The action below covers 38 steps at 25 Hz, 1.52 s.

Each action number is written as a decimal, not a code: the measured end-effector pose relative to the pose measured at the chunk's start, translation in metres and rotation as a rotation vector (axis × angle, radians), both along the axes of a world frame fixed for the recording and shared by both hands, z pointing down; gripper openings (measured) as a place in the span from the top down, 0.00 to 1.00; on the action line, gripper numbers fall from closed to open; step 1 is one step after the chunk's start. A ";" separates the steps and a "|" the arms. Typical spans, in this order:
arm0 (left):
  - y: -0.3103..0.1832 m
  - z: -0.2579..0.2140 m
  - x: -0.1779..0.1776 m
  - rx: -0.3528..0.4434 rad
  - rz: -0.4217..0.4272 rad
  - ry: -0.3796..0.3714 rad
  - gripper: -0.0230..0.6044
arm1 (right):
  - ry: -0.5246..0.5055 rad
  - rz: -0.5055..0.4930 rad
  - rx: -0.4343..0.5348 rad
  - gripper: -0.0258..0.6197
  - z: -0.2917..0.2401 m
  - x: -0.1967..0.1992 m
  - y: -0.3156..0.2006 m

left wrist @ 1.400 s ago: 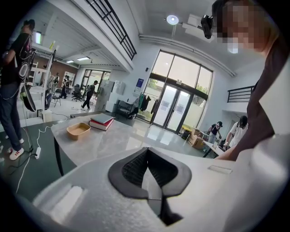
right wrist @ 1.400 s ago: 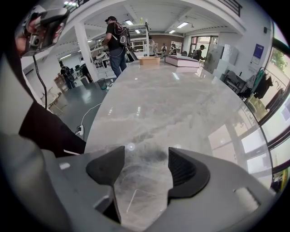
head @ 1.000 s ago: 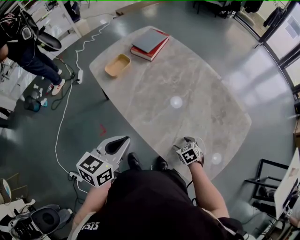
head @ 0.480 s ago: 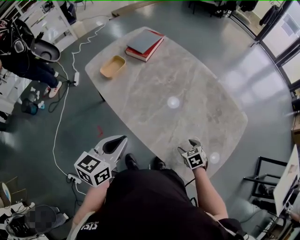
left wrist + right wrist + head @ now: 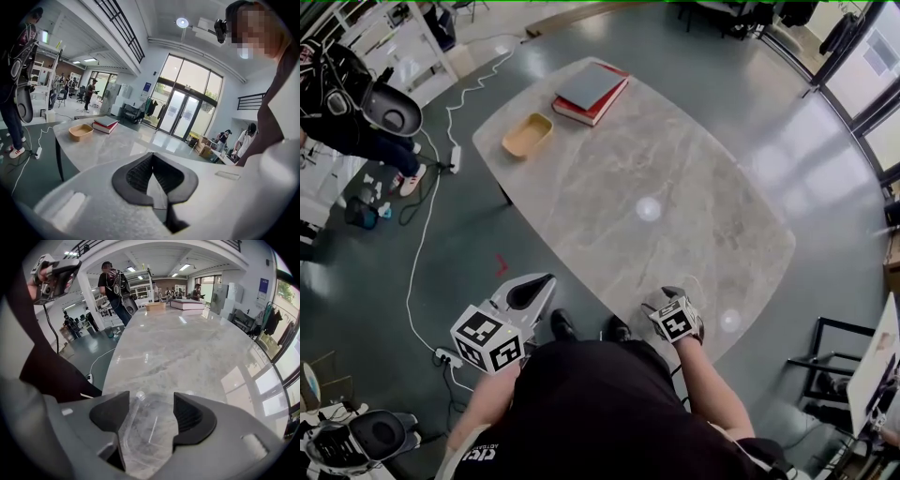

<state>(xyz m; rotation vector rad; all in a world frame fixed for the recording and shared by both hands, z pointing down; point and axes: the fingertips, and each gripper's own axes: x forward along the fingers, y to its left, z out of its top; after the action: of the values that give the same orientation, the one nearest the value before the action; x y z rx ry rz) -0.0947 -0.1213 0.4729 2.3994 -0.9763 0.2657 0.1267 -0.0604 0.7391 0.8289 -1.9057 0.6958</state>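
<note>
My right gripper (image 5: 151, 401) is open, low over the near edge of a grey marble table (image 5: 187, 348). A clear plastic item (image 5: 145, 425) lies on the table between its jaws, touching neither pad; its exact kind I cannot tell. In the head view the right gripper (image 5: 667, 298) sits at the table's near rim (image 5: 609, 281). My left gripper (image 5: 151, 157) is shut with nothing in it, held off the table's left side over the floor (image 5: 530, 291) and pointing towards the table's far end.
Stacked books (image 5: 591, 89) and a tan tray (image 5: 528, 134) sit at the table's far end. A person with equipment (image 5: 356, 112) stands on the floor at the left beside a white cable (image 5: 427, 216). Glass doors (image 5: 180, 112) lie beyond.
The right gripper has shifted slightly left and back towards the near edge, and the clear plastic item now shows between its jaws. The left gripper has hardly moved.
</note>
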 end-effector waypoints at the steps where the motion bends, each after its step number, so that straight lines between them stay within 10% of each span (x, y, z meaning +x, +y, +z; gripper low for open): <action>1: 0.002 0.001 0.000 -0.001 -0.004 0.000 0.96 | 0.000 -0.013 0.000 0.51 0.004 -0.002 0.002; 17: 0.007 0.008 -0.013 -0.013 -0.044 0.020 0.96 | 0.126 -0.192 0.069 0.68 0.016 -0.021 -0.007; 27: 0.010 0.006 -0.019 -0.013 -0.042 0.030 0.96 | 0.066 -0.127 0.075 0.73 -0.013 -0.007 -0.021; 38: 0.015 0.005 -0.029 -0.026 -0.060 0.026 0.96 | 0.303 -0.698 -0.004 0.69 0.019 0.015 -0.015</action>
<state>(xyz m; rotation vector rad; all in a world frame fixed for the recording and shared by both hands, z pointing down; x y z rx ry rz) -0.1233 -0.1061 0.4784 2.3395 -1.0253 0.2235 0.1420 -0.0758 0.7579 0.2048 -1.7468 0.1327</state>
